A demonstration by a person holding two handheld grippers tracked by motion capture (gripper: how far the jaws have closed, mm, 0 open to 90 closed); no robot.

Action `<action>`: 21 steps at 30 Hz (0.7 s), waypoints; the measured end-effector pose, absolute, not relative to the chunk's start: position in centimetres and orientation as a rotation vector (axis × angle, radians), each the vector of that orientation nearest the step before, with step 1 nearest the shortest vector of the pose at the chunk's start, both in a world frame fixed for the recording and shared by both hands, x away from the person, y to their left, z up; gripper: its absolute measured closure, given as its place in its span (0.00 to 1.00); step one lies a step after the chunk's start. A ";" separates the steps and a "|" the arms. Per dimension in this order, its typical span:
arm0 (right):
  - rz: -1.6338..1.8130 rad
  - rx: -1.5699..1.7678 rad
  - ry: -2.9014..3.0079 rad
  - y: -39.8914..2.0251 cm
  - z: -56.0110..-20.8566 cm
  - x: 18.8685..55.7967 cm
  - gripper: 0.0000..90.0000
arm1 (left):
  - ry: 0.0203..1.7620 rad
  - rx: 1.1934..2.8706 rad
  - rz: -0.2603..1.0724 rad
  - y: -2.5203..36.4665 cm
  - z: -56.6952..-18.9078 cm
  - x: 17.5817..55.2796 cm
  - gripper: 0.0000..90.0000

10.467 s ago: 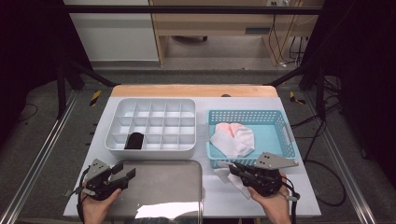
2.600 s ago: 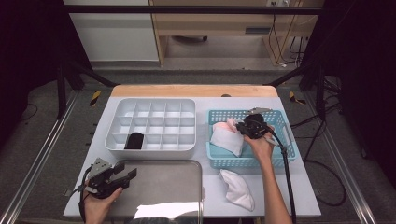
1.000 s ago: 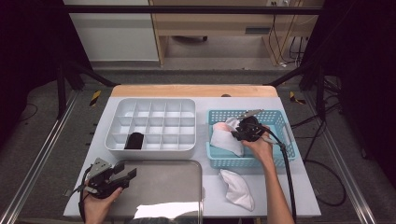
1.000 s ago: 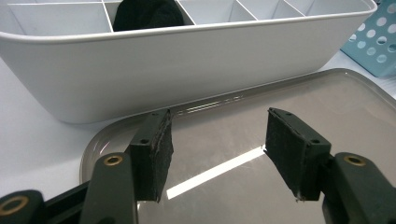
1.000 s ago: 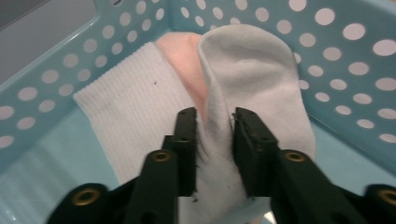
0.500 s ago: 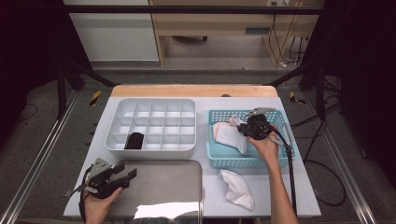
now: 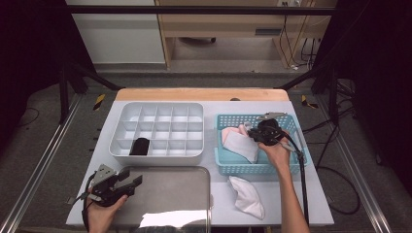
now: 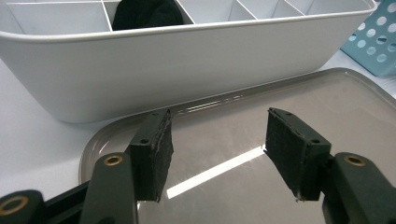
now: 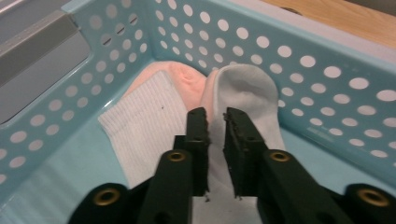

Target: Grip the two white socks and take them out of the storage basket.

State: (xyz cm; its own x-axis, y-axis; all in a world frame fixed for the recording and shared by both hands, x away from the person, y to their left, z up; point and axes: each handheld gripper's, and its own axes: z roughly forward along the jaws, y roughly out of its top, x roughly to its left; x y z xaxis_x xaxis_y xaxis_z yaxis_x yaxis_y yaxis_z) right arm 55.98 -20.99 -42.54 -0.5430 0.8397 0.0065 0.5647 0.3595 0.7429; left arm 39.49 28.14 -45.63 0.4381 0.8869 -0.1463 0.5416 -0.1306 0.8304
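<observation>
In the high view the right gripper (image 7: 253, 130) sits right of centre, inside the blue basket (image 7: 286, 167), its tip over a white sock (image 7: 241, 144) with a pink toe. In the right gripper view that gripper (image 9: 215, 125) has its jaws drawn close, a narrow gap left between them; they have just been opening a little, and the sock (image 9: 243, 95) lies right under and behind the tips (whether a fold of it is caught between the pads I cannot tell). A second sock (image 7: 248, 196) lies on the table (image 7: 320, 194) below the basket, at lower centre-right of the high view. At lower left the left gripper (image 7: 132, 177) rests at the left edge of a metal tray (image 7: 170, 194); in the left gripper view its jaws stand spread wide with nothing between them, the gripper (image 8: 217, 140) pointing across the tray (image 8: 355, 107). Above the tray, left of centre, stands the white divided box (image 7: 194, 109), a dark roll (image 7: 141, 145) in one front-row cell.
</observation>
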 end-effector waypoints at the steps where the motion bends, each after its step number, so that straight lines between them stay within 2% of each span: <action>1: 1.007 1.226 2.256 -21.0 -42.6 56.0 0.83 | 1.224 1.803 0.489 28.1 -45.6 39.5 0.44; 4: 0.993 1.195 2.281 -21.0 -42.9 56.0 0.75 | 1.224 1.802 0.488 28.1 -45.6 39.5 0.44; 6: 0.977 1.183 2.295 -20.9 -43.1 56.0 0.74 | 1.225 1.804 0.487 28.1 -45.7 39.5 0.44; 12: 0.960 1.178 2.324 -20.9 -43.3 56.1 0.94 | 1.226 1.802 0.488 28.2 -45.6 39.5 0.44; 21: 0.998 1.218 2.319 -21.3 -43.2 56.1 0.99 | 1.225 1.802 0.488 28.2 -45.6 39.5 0.44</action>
